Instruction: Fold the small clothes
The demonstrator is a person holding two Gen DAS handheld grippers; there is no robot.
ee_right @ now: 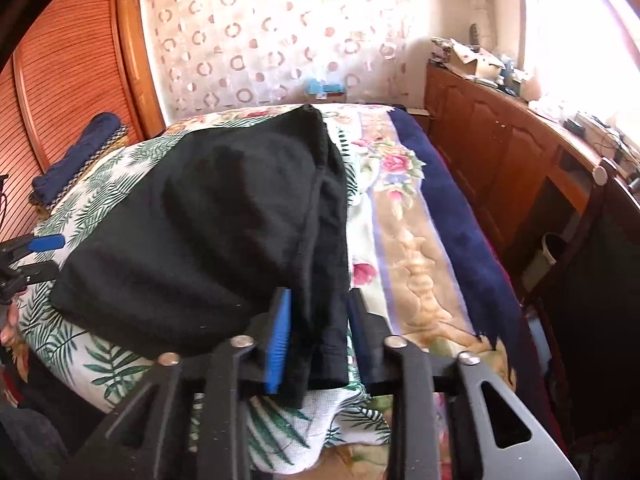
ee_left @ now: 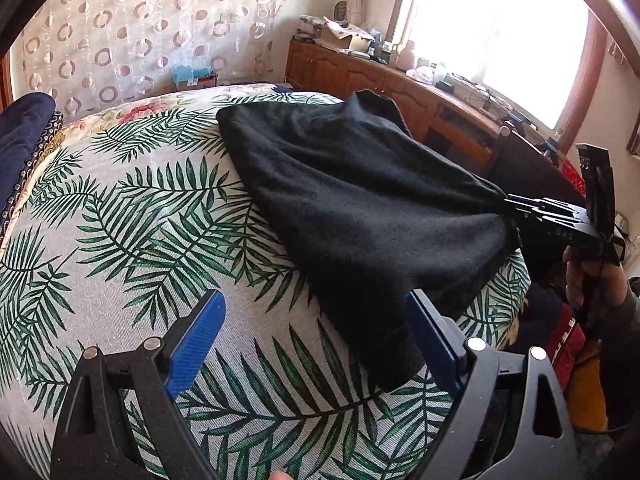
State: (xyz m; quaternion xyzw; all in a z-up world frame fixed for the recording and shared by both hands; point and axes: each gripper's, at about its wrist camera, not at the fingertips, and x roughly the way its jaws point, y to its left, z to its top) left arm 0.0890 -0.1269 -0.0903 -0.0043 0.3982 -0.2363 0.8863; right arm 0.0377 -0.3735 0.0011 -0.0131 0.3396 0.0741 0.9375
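Black garment point(ee_left: 352, 200) heaped on your leaf-print bedspread point(ee_left: 132, 216), your left gripper point(ee_left: 316, 316) spread wide at its near corner, gripping nothing, your right gripper point(ee_right: 318, 320) straddling the right-hand edge, pads possibly not pressing, hard to tell.

1 black knit garment point(ee_left: 352, 200), soft and fuzzy, lies rumpled on the leaf-print cover point(ee_left: 140, 240) near the bed's edge. Appears doubled over; a seamed edge point(ee_right: 320, 240) hangs off the near corner.
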